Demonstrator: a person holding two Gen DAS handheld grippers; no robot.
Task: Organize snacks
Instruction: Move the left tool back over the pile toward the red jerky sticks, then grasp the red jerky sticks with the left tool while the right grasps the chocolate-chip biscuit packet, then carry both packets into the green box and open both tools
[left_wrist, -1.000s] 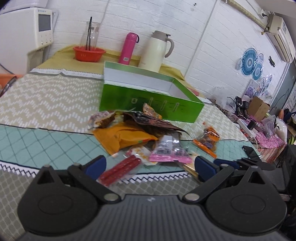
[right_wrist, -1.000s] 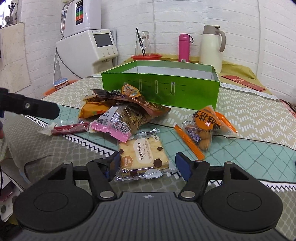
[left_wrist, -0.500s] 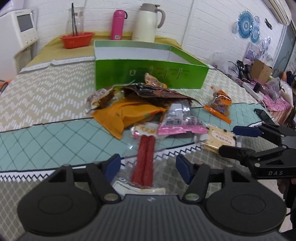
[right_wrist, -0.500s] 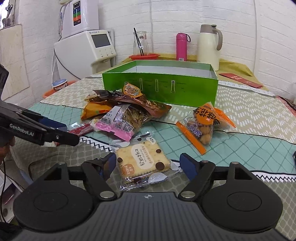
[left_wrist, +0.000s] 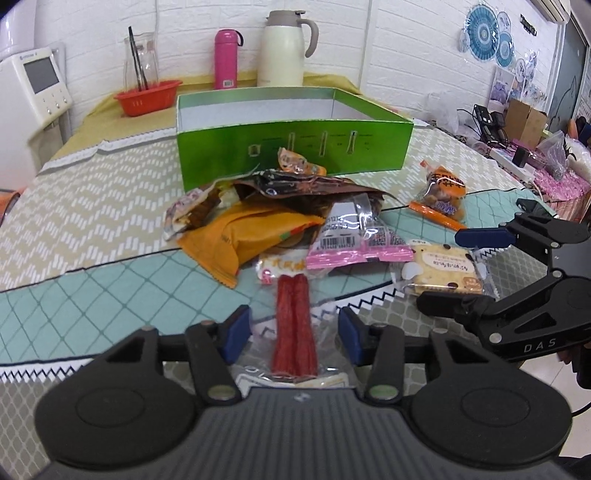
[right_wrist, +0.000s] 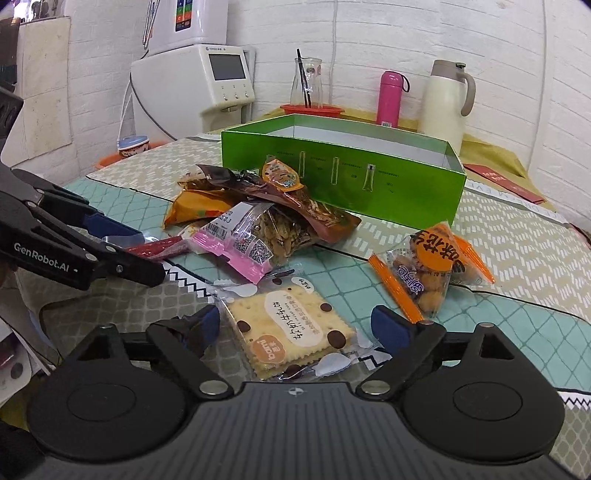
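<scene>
Between the blue pads of the left gripper (left_wrist: 294, 328) lies the red sausage pack (left_wrist: 294, 325), lengthwise along the gripper's pointing line, its near end under the gripper's body and its far end reaching toward the snack pile. The jaws have just been closing on it, yet a sliver of tablecloth shows on either side of the two red sticks; the clear wrapper edge makes it hard to tell whether the pads touch the film, so the grip reads as not yet clenched. Just ahead of this gripper sit the pink-edged seed bag (left_wrist: 356, 240) and the orange pouch (left_wrist: 251, 236), with the dark brown packet (left_wrist: 306, 188) stacked behind them, and the green box (left_wrist: 295, 144) stands open-topped farther ahead.

Off to the right, the right gripper (right_wrist: 295, 328) is spread wide around the cracker pack (right_wrist: 291, 328), which lies flat on the table between its pads; a gap shows at the right pad, and the left pad sits just beside the wrapper's edge. Ahead and to the right of this gripper lies the orange-striped nut bag (right_wrist: 432, 269), apart from the pile. From the right wrist view the left gripper comes in from the left edge, with the sausage pack's red end poking out past its fingers.
</scene>
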